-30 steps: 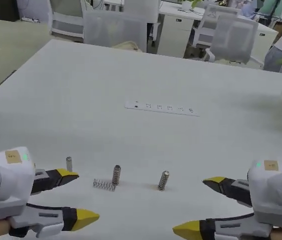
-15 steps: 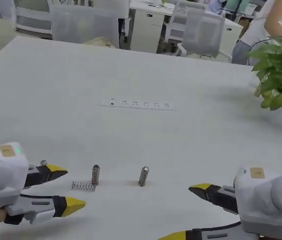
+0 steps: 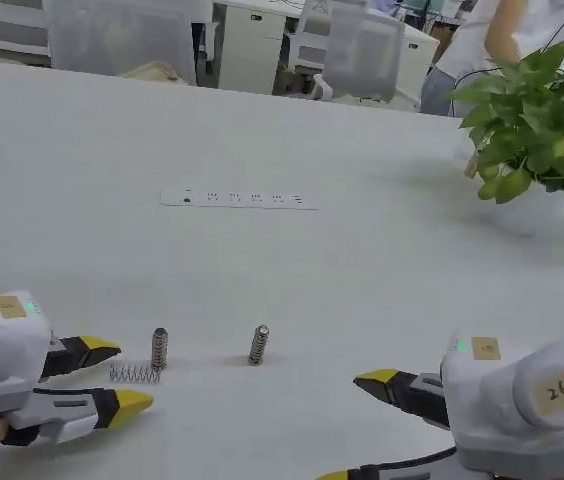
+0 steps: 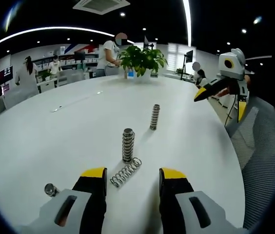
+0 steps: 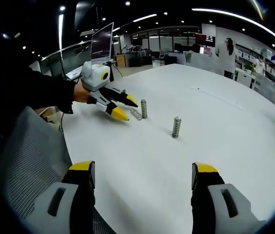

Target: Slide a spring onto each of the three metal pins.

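A wide white table (image 3: 292,270) is seen in an open office. A potted plant (image 3: 537,115) stands at its far right and is cut off by the frame edge, and a power strip (image 3: 237,198) lies flat mid-table. The right gripper (image 5: 144,167) is held released, with its jaws wide apart and nothing between them. In the head view its lower jaw is cut off by the bottom edge. The left gripper (image 3: 127,374) is likewise spread and empty, low over the near left of the table.

Two pins are seen upright, each already sleeved by a spring: the near pin (image 4: 128,144) and the far pin (image 4: 154,116), set apart from each other. A loose spring (image 4: 126,171) lies on its side at the foot of the near pin, just ahead of the gap between the left gripper's jaws. A bare pin (image 4: 51,189) is seen just beside the left jaw in the left gripper view. It is small and warped there, so little beyond its rounded top can be made out.
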The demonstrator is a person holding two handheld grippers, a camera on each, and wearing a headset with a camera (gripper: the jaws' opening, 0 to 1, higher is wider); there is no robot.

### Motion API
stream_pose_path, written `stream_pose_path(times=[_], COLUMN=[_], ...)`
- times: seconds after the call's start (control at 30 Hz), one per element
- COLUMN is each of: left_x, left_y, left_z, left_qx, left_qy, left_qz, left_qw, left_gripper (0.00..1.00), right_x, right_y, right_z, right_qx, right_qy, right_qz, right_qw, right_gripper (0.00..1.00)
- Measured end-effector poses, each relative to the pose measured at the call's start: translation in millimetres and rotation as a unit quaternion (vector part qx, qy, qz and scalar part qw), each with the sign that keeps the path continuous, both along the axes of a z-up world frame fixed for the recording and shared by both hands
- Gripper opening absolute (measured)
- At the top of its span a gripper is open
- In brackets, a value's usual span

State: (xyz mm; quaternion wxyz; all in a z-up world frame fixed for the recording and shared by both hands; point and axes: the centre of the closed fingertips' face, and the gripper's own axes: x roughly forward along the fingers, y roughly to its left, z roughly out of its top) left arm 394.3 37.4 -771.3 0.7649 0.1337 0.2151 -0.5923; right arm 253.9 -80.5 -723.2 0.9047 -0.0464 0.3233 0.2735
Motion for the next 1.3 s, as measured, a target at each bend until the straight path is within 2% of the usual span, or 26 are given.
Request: stream_pose_path(times=[0.17,0.47,0.6,0.83,1.1,1.3], left_x=[-0.7,-8.1,-8.1,-4.6,-3.8,-6.1], left_y=[3.9,8.5,7.3,8.4,11.6,12.0], left_z=[-5.9,-10.4,-10.6,-11.7,-12.4,-12.1], left_qx=[0.010,0.029,0.027,0.033,0.034,0.036], left_qy=[0.009,0.008,0.006,-0.016,-0.022,-0.026], left_qz=[-0.001,-0.004,0.001,0.006,0.009,0.010], left_qw=[0.9999,0.9995,0.9996,0.9993,0.9991,0.9990], left_gripper=[0.32,0.24,0.21,0.09,0.03,0.03], right_x=[1.3,3.0,3.5,5.3,4.7,4.7], right_y=[-1.0,0.6,-0.5,-1.8,-0.6,-0.5], right_z=[0.4,-2.1,-2.7,-1.8,-1.0,0.2], right_qx=[0.001,0.007,0.007,0.007,0.007,0.008], right_qy=[-0.001,0.000,0.000,0.000,0.000,-0.002], right_qz=[-0.002,0.003,0.005,0.007,0.010,0.011], right_qw=[1.0000,1.0000,1.0000,0.9999,0.9999,0.9999], right_gripper=[0.80,0.79,0.79,0.78,0.78,0.78])
